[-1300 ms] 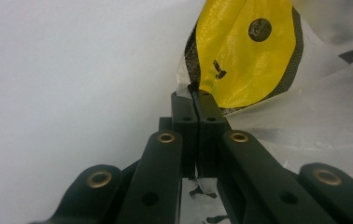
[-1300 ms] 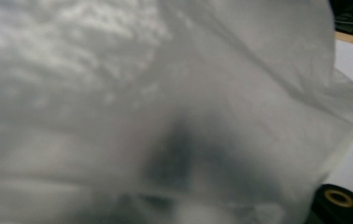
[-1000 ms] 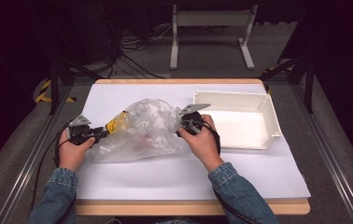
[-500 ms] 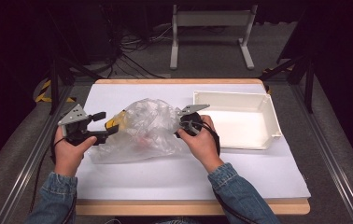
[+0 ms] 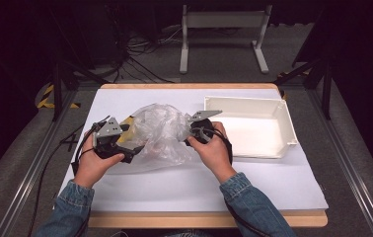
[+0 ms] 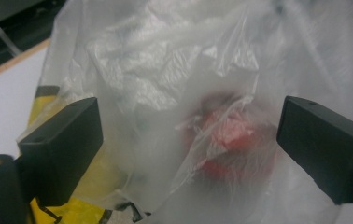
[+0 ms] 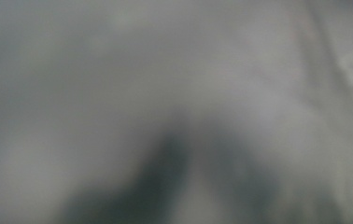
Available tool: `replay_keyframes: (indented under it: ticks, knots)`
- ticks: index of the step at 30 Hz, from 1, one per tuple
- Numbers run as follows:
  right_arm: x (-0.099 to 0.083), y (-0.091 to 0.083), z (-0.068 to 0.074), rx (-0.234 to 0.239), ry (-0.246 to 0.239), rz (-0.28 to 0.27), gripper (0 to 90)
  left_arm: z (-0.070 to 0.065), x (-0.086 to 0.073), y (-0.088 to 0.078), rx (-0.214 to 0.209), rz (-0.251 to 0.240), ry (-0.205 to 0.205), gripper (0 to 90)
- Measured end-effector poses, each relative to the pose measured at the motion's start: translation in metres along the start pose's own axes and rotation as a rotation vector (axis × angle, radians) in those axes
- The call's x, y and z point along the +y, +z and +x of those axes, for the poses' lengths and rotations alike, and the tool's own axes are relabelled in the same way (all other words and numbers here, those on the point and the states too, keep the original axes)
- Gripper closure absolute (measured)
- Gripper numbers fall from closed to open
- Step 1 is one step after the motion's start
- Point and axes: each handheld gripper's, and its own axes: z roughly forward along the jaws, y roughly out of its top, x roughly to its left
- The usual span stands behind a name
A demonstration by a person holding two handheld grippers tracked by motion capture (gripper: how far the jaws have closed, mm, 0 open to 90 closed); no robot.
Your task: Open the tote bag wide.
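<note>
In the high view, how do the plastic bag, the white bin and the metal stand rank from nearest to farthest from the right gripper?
1. Plastic bag: right at the right gripper, on its left side, touching it.
2. White bin: to the gripper's right, on the table.
3. Metal stand: on the floor beyond the table's far edge.

The right gripper view is a grey blur; a red thing shows dimly through the plastic bag.
</note>
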Motion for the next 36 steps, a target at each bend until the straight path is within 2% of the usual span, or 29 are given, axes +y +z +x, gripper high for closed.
replay_keyframes:
  ticks: [2,6,7,8,13,20,23,27,28,29,36]
  knots:
    - [0.0,0.0,0.0,0.002,-0.001,-0.002,81.6,0.002,-0.003,0.0,-0.023,0.017,0.005,23.8]
    - [0.001,0.0,-0.001,0.004,0.002,-0.006,81.5,0.004,-0.007,-0.009,-0.06,-0.002,0.041,72.0]
    - [0.002,0.0,-0.001,0.007,0.002,-0.007,81.5,0.003,-0.007,-0.012,-0.066,-0.006,0.04,82.2]
    - [0.002,0.0,-0.001,0.007,0.002,-0.009,81.5,0.003,-0.006,-0.014,-0.065,-0.013,0.044,88.1]
    - [0.003,-0.001,-0.001,0.008,0.005,-0.01,81.5,-0.001,-0.006,-0.027,-0.078,-0.021,0.058,90.0]
    - [0.003,-0.004,-0.005,0.005,0.015,-0.02,81.5,0.002,-0.018,-0.042,-0.11,0.036,0.068,90.0]
    - [0.002,-0.004,-0.007,0.007,0.026,-0.023,81.4,0.002,-0.026,-0.042,-0.147,0.093,0.077,90.0]
    - [0.0,-0.002,-0.008,0.003,0.034,-0.018,81.4,0.002,-0.04,-0.033,-0.198,0.211,0.075,90.0]
    - [0.0,-0.002,-0.008,0.003,0.034,-0.018,81.4,0.002,-0.04,-0.033,-0.198,0.211,0.075,90.0]
    - [-0.001,-0.001,-0.009,0.001,0.033,-0.015,81.4,0.003,-0.043,-0.03,-0.207,0.228,0.061,90.0]
    - [-0.004,0.002,-0.011,-0.031,0.035,0.009,82.8,0.019,-0.065,-0.017,-0.189,0.339,-0.004,90.0]
